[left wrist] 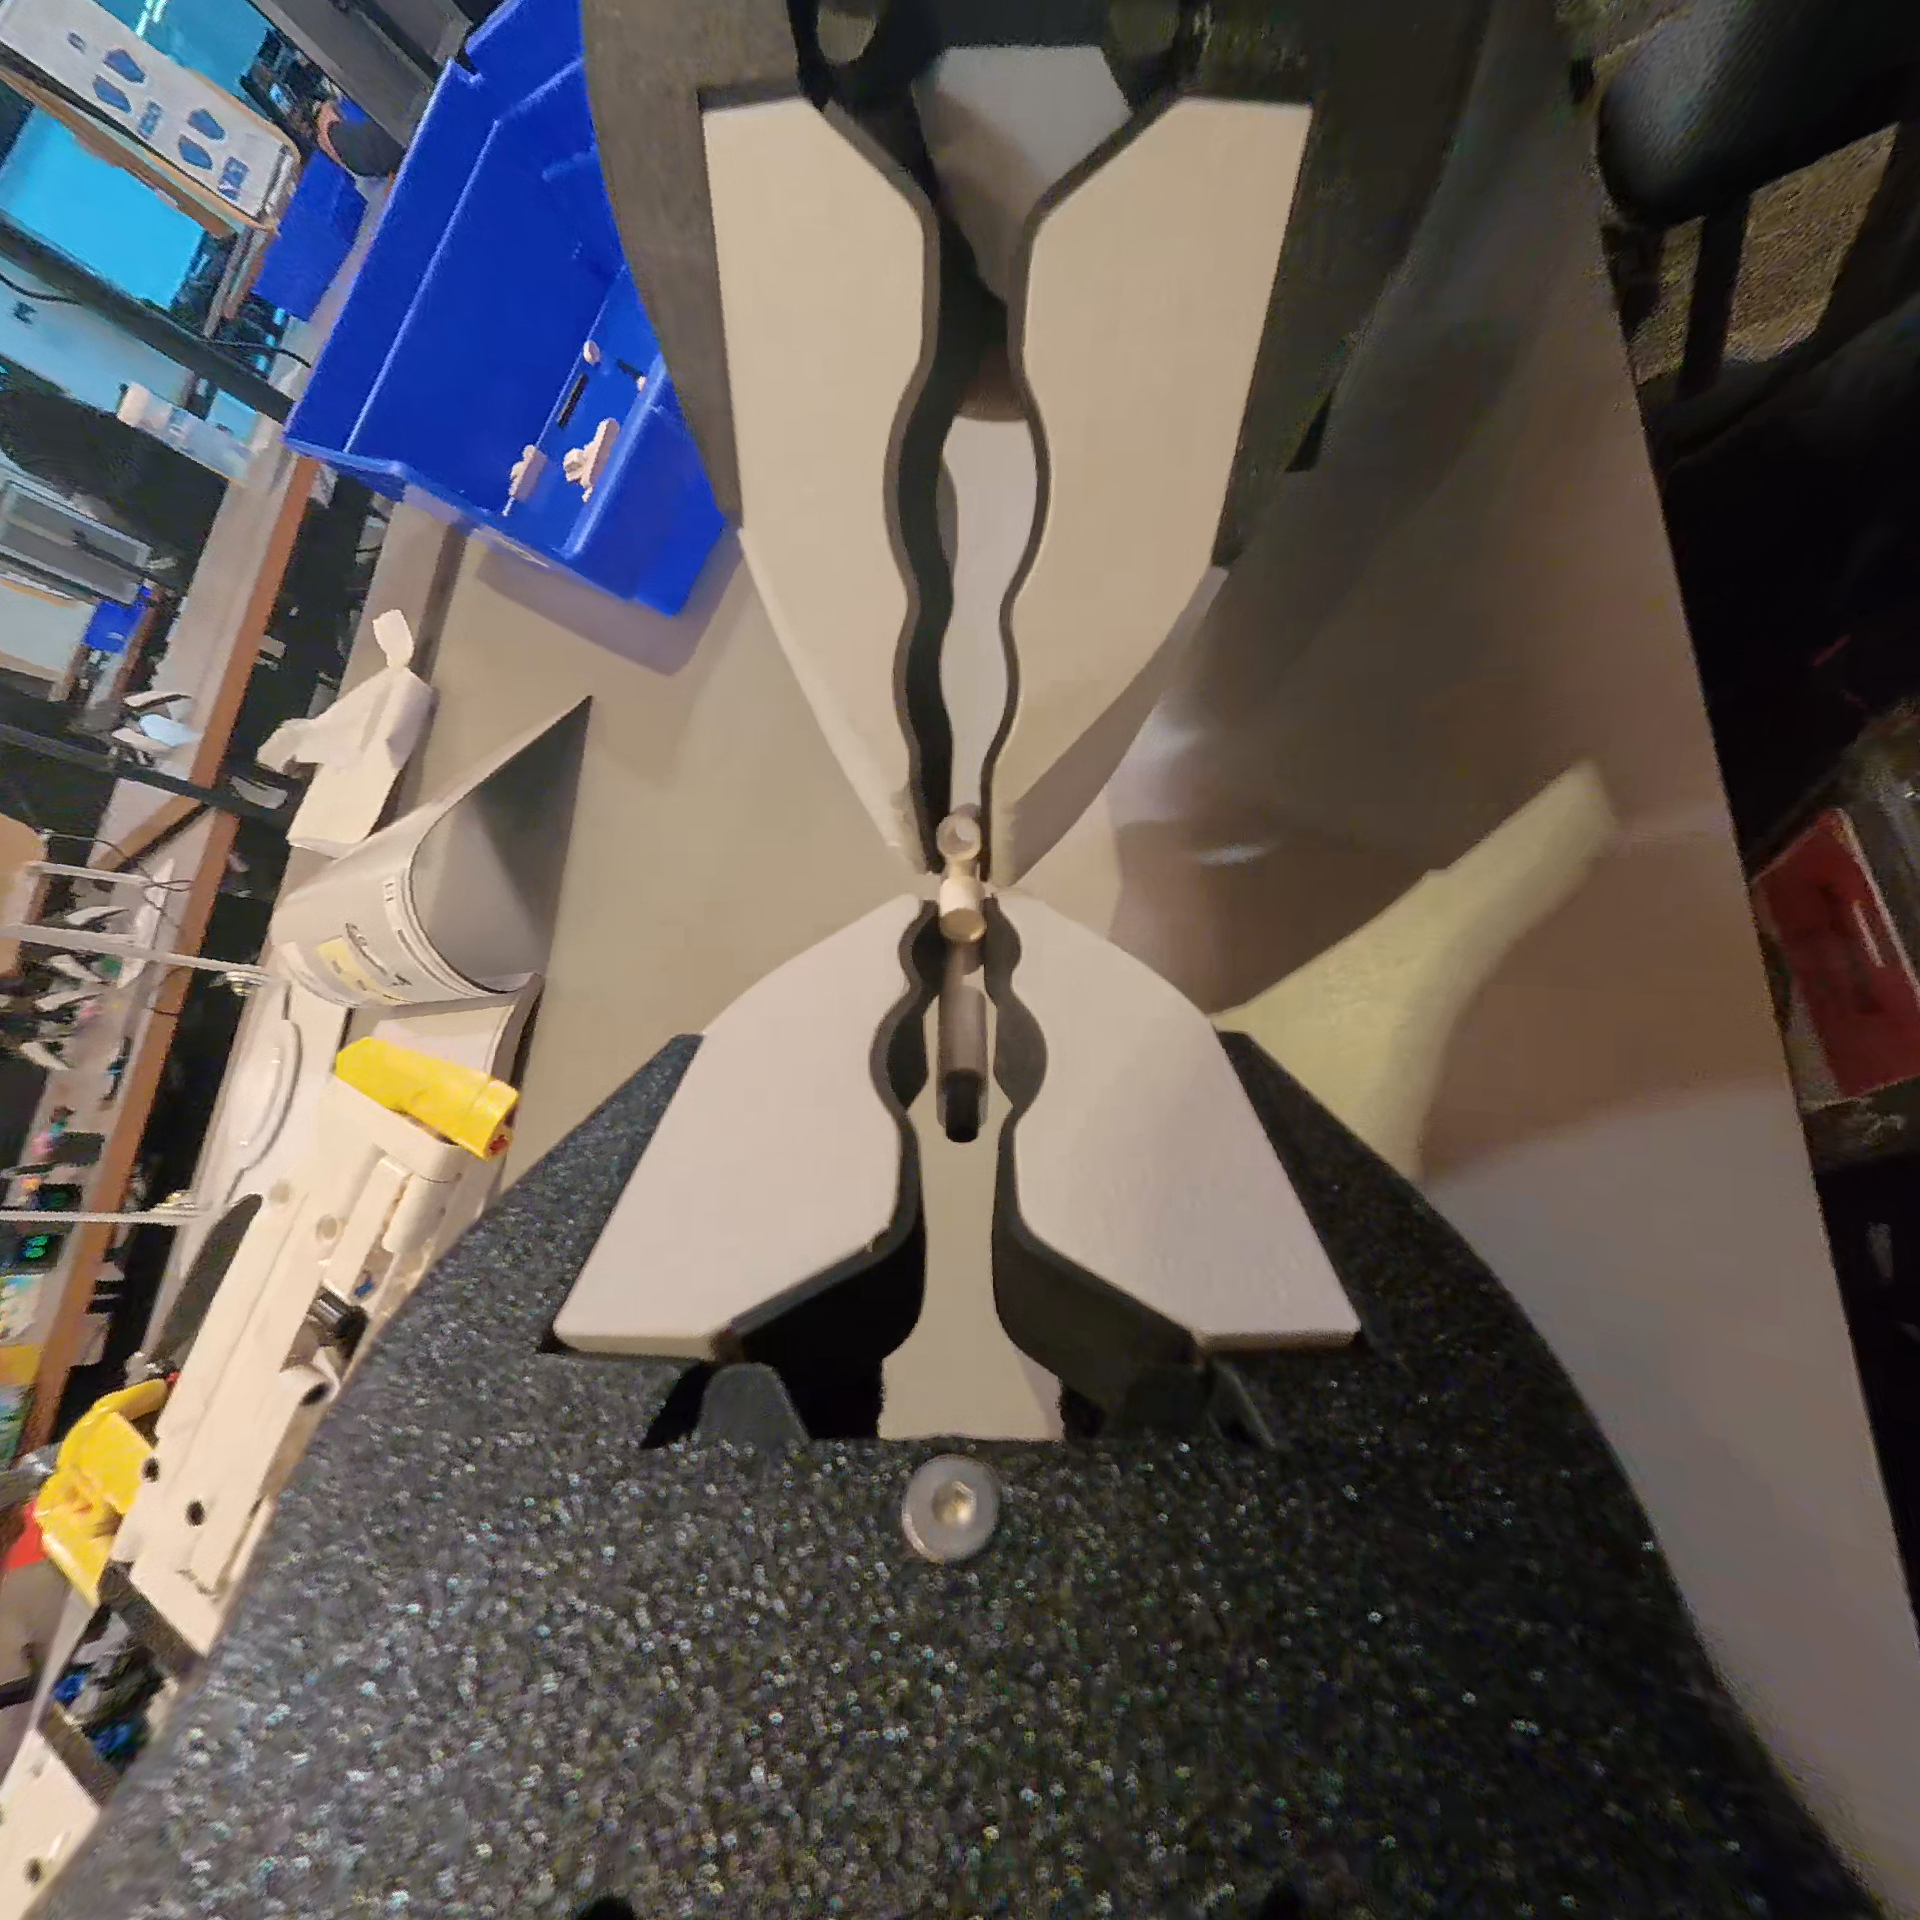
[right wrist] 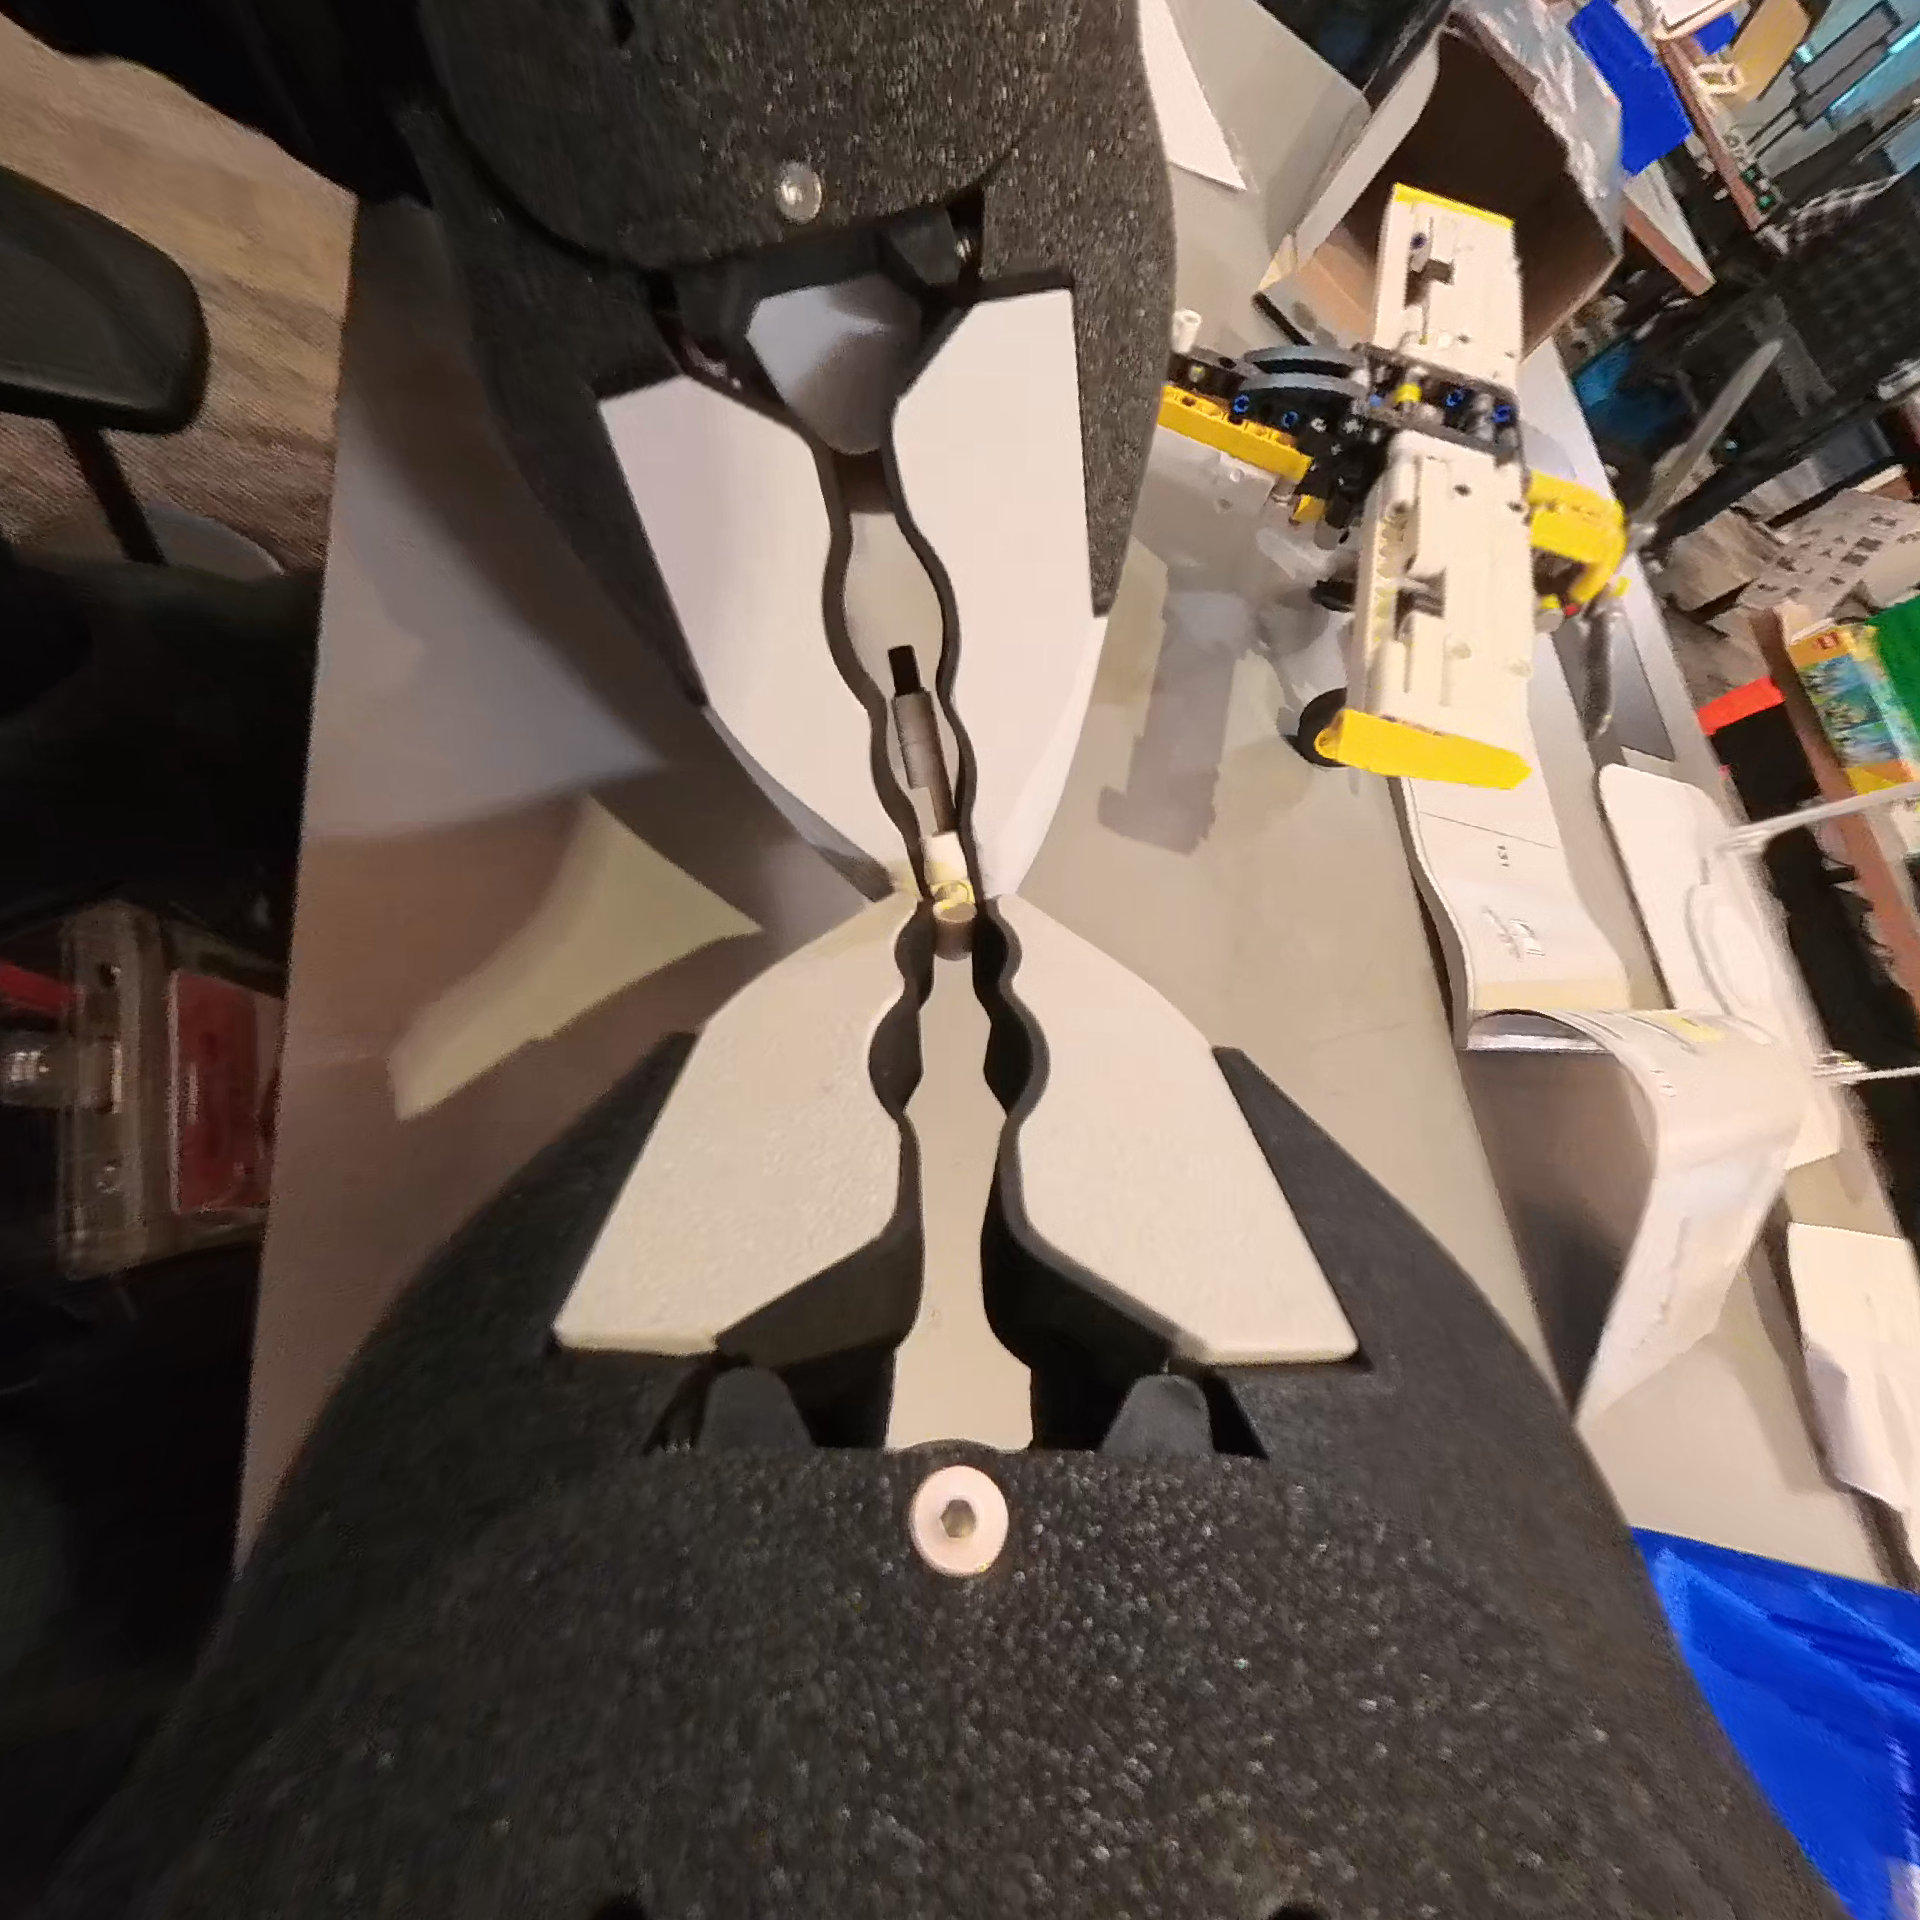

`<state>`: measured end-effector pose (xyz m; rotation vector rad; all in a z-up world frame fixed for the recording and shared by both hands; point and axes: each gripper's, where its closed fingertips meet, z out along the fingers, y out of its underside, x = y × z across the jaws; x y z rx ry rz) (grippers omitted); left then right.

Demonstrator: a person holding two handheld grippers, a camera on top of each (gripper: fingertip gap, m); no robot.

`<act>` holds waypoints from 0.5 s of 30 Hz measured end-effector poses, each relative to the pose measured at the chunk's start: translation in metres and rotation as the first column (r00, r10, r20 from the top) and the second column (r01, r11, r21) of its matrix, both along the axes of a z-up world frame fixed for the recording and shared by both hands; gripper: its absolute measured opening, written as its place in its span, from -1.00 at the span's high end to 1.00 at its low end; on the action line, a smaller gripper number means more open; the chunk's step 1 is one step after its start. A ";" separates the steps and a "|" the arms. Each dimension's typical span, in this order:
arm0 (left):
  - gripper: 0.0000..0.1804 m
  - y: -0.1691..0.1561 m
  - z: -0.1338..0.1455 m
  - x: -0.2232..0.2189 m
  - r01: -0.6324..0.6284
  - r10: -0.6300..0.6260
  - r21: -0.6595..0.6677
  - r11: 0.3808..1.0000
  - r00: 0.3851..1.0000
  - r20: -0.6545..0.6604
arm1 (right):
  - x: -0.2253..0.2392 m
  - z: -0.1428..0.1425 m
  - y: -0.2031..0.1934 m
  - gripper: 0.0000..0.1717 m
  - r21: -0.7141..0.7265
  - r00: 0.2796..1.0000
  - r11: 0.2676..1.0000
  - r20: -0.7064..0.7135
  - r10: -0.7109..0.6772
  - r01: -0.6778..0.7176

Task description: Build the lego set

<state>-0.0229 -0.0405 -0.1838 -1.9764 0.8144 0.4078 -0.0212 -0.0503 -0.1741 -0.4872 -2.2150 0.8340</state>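
Both claws first, since they fill the views: the left gripper [left wrist: 961, 914] and right gripper [right wrist: 951, 920] are nose to nose over a grey table [left wrist: 644, 790], tips almost touching. Each is closed down to a narrow slit rather than fully shut, because each has something thin in it. Off to the side is a blue bin [left wrist: 499, 312] with a few pale bits inside. Then there's a white-and-yellow brick-built model [right wrist: 1423, 582], with an open booklet [right wrist: 1517, 914] lying next to it. None of that is being touched, it's just parked out of the way. Now the small stuff. The left one has a thin dark rod [left wrist: 956, 1023] lying lengthwise in the wavy channel between its fingers. Its long axis runs straight along the gripper, with the black end back toward the camera and the pale capped end poking out at the fingertips. My guess is that holding it lengthwise keeps it from swivelling. The right one pinches a tiny pale round piece [left wrist: 958, 836] at its very tips, the open end facing the rod's cap, pretty much in line and just about touching.
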 end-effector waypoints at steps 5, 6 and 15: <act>0.92 0.001 0.000 -0.002 0.000 0.001 0.011 1.000 0.998 -0.061 | -0.001 0.000 0.001 0.92 0.114 0.996 0.993 -0.086 -0.015 0.025; 0.92 0.001 0.000 -0.002 -0.002 0.003 0.012 1.000 0.997 -0.073 | -0.002 0.000 0.001 0.92 0.137 0.994 0.990 -0.106 -0.015 0.029; 0.92 0.002 -0.005 -0.005 0.006 -0.006 0.003 1.000 0.985 -0.171 | -0.004 -0.007 0.002 0.92 0.195 0.989 0.980 -0.149 -0.020 0.049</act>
